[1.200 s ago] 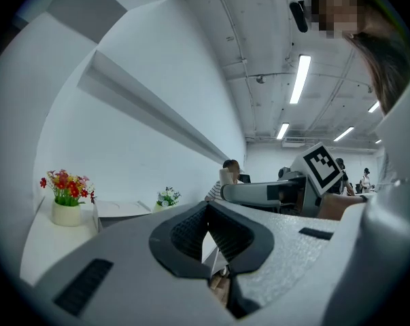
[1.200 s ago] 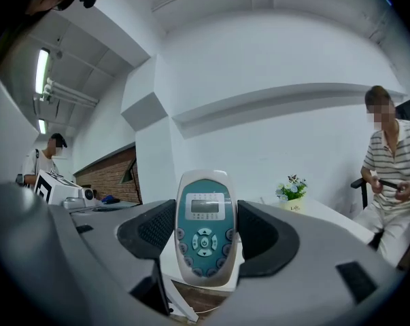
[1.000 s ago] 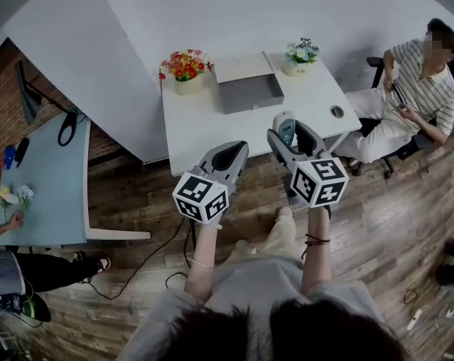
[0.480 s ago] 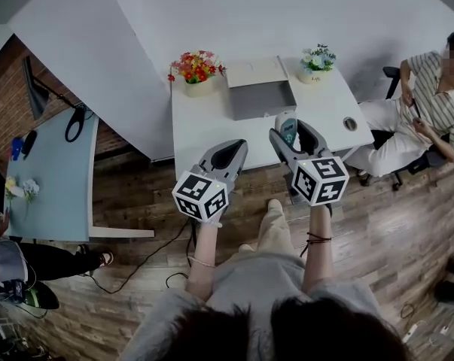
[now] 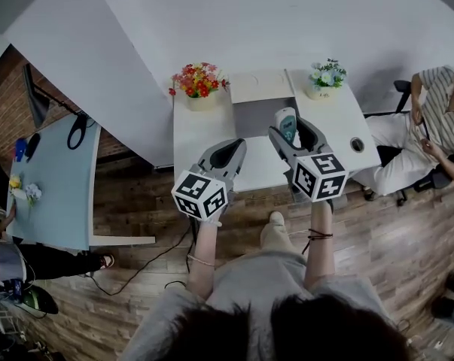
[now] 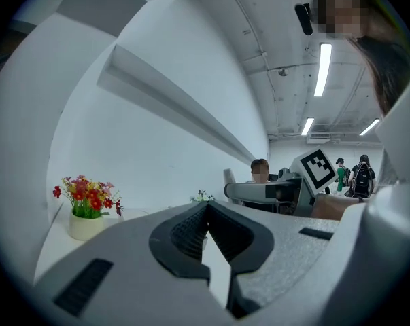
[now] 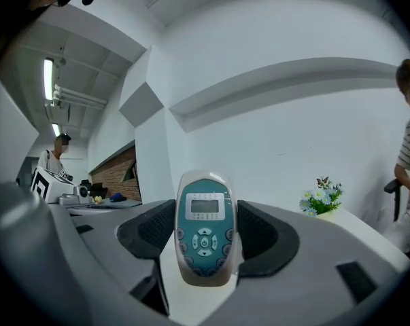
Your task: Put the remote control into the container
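Note:
In the head view my right gripper [image 5: 290, 129] is shut on the remote control [image 5: 285, 119], a white handset with a teal face, held upright over the white table [image 5: 200, 138]. The handset sits at the front edge of the grey container [image 5: 247, 114], whose white lid [image 5: 260, 86] stands behind it. The right gripper view shows the remote control [image 7: 203, 209] clamped between both black pads of my right gripper [image 7: 205, 232]. My left gripper [image 5: 228, 153] hovers at the table's near edge, left of the container. In its own view the left gripper [image 6: 206, 231] is shut on nothing.
A pot of red flowers [image 5: 199, 81] stands at the table's back left and a pot of pale flowers [image 5: 324, 76] at its back right. A round hole [image 5: 356, 144] is near the right edge. A seated person [image 5: 441, 126] is at the right, a light blue table [image 5: 53, 179] at the left.
Both grippers have come forward over the white table. The held remote now reaches the container's front edge, where before it hung short of it. The jaws have not changed.

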The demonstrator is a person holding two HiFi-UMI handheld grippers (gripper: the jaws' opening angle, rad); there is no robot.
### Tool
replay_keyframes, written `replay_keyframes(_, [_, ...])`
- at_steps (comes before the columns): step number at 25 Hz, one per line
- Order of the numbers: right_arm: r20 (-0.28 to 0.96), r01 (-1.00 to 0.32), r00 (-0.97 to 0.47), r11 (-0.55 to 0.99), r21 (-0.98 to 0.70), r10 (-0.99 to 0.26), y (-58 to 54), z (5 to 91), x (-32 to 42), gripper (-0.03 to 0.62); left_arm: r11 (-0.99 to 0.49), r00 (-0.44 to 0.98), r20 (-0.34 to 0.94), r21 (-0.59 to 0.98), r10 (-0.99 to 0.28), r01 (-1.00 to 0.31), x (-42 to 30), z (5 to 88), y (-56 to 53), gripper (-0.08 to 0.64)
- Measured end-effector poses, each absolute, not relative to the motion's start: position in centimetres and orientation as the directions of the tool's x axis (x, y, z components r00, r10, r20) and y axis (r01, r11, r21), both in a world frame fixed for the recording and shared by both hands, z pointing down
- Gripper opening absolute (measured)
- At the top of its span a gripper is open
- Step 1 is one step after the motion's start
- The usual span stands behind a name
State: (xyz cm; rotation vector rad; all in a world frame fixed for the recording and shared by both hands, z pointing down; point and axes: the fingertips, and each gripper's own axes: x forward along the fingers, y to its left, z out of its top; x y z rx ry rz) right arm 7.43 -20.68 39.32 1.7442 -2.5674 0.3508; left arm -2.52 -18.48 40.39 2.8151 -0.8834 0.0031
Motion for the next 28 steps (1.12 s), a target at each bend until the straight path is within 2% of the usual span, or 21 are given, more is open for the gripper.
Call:
replay_keyframes(14, [0.217, -0.892, -0.45, 0.428, -0.143, -0.866, -29.6, 41.8, 10.7, 0.279, -0.777, 0.802, 0.096, 0.206, -0.589, -0.595, 2.1, 42.8, -27.2, 0.003])
replay_keyframes(28, [0.372, -0.781, -0.606, 0.614, -0.113, -0.703, -36.3, 45.7, 10.4, 0.279, -0.649, 0.705, 0.166, 0.291, -0.689, -0.703, 3.5, 46.5, -33.1, 0.003])
